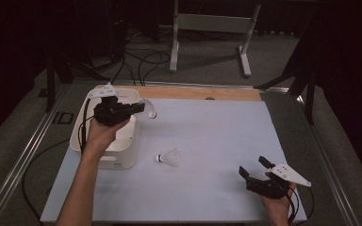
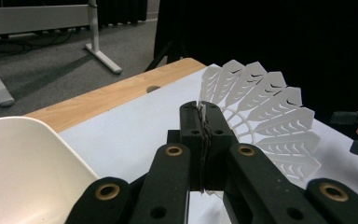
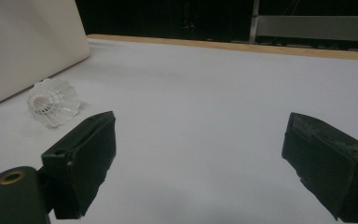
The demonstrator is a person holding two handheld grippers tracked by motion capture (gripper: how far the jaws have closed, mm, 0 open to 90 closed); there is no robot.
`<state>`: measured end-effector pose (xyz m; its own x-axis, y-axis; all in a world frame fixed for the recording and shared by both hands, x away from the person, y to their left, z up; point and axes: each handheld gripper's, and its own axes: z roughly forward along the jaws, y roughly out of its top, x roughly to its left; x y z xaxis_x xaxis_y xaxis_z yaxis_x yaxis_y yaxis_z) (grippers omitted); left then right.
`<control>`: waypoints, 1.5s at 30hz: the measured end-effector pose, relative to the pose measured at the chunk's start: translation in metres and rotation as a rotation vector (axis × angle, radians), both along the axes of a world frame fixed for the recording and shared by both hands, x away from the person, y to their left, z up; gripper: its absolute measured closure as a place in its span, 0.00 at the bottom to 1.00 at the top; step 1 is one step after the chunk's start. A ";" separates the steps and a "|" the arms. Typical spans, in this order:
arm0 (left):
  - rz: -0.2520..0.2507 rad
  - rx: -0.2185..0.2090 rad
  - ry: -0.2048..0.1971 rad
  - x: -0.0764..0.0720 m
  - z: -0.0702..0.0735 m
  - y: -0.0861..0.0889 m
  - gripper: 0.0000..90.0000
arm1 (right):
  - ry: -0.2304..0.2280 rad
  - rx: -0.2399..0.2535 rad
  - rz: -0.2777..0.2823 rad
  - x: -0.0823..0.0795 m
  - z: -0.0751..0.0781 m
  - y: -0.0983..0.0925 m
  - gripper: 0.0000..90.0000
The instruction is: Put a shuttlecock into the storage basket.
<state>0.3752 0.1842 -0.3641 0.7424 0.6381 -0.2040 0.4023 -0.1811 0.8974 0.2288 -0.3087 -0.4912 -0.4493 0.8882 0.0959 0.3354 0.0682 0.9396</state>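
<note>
We note each tool (image 1: 139,108) is black, with brass-ringed screw holes, a grey three-cornered top plate and a trailing black cable; forearms bare.

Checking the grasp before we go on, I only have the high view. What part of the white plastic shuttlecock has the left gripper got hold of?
Observer: In the left gripper view the left gripper is shut on the rim of the feathered skirt of the white plastic shuttlecock; the jaws pinch just the edge.
Operator: Is the white plastic bin near it?
Observer: Yes, the rounded rim of the white plastic bin sits beside the jaws in that view, to their left.
Operator: And the right gripper?
Observer: The right gripper is open with nothing between its jaws; the right gripper view shows a second white shuttlecock lying on the white table cover, cork end towards the camera.
</note>
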 end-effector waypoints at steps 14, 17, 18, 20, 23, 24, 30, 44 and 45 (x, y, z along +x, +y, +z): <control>0.011 -0.001 0.002 -0.001 0.000 0.007 1.00 | 0.001 0.000 -0.001 0.000 0.000 0.000 0.11; 0.014 -0.003 0.002 -0.001 0.000 0.008 1.00 | 0.000 -0.001 -0.001 0.000 0.000 0.000 0.11; 0.015 -0.002 0.002 -0.001 -0.001 0.009 1.00 | 0.002 -0.001 -0.001 0.000 0.000 0.000 0.11; 0.017 -0.001 0.003 -0.002 -0.001 0.010 1.00 | -0.001 0.001 -0.002 0.000 0.000 0.000 0.11; 0.020 -0.001 0.003 -0.002 -0.001 0.011 1.00 | -0.001 -0.001 -0.003 0.000 0.000 0.000 0.11; 0.021 -0.001 0.004 -0.002 -0.001 0.012 1.00 | -0.002 -0.001 -0.002 0.000 0.000 0.000 0.11; 0.026 0.002 0.006 -0.002 -0.001 0.015 1.00 | -0.001 0.000 -0.002 0.000 0.000 0.000 0.11; 0.037 0.001 0.007 -0.002 -0.001 0.020 1.00 | -0.002 -0.001 -0.003 0.000 0.000 -0.001 0.11; 0.038 0.001 0.006 -0.002 -0.001 0.021 1.00 | -0.003 0.000 -0.003 0.000 0.000 -0.001 0.11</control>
